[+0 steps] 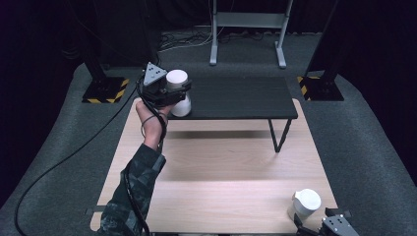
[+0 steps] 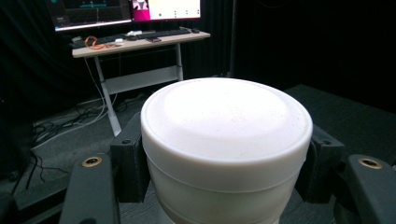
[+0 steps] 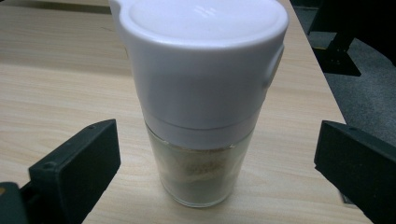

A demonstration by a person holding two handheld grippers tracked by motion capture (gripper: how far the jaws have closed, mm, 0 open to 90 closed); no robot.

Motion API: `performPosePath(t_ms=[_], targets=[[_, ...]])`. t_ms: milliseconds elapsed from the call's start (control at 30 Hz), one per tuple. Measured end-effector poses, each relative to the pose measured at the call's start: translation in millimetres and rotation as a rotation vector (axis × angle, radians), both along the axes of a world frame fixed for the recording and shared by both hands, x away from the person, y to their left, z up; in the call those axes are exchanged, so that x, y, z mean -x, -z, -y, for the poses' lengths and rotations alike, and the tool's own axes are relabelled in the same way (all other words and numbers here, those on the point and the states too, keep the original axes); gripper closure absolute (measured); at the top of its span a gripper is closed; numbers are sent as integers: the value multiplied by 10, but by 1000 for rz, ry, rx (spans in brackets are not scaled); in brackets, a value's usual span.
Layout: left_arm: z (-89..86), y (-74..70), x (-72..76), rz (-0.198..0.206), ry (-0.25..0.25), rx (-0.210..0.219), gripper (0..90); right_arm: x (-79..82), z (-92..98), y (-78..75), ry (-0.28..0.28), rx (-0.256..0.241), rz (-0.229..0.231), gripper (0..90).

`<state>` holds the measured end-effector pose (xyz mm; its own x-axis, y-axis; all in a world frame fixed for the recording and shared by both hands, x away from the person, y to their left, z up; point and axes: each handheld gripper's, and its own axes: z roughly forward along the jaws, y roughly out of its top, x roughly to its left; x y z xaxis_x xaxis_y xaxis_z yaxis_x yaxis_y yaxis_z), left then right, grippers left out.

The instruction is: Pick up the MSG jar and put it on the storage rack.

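White jar [image 2: 226, 149] clamped between left jaws, shaker [image 3: 201, 98] between wide right jaws — untouched

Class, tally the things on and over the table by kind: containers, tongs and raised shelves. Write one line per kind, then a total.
White containers: 2 (white cup in the left tongs, lidded glass jar on the wooden table)
Tongs: 2 (left, and right tongs)
Black raised shelves: 1 (black shelf)
Total: 5
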<state>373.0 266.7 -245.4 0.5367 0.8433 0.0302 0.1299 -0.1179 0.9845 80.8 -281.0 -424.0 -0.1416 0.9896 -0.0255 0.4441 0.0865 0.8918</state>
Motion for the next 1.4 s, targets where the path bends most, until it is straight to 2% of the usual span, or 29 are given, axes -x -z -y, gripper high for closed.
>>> performPosePath(t_ms=[333,700,833,900,933,1033,1133,1233,1333,1400], targets=[[-39,78,-11,13,3,29,337,-2,-10,-2,0,3,0,0],[-11,75,10,10,-9,29,330,9,-4,-7,3,3,3,0],[54,54,63,1,-49,33,175,10,-4,-8,3,4,4,0],[101,22,99,-7,-71,16,118,10,-4,-12,3,4,3,0],[107,-23,99,-28,-68,5,91,12,-5,-11,3,6,4,0],[128,-77,144,-37,-72,-17,66,11,-8,-13,2,7,5,0],[127,-176,145,-85,-54,-60,16,12,-10,-12,1,7,6,0],[145,-218,179,-118,-67,-91,2,10,-13,-15,0,6,5,0],[140,-205,227,-117,-79,-100,3,11,-15,-16,1,5,5,0],[120,-202,264,-141,-80,-116,2,10,-13,-16,0,7,5,0]])
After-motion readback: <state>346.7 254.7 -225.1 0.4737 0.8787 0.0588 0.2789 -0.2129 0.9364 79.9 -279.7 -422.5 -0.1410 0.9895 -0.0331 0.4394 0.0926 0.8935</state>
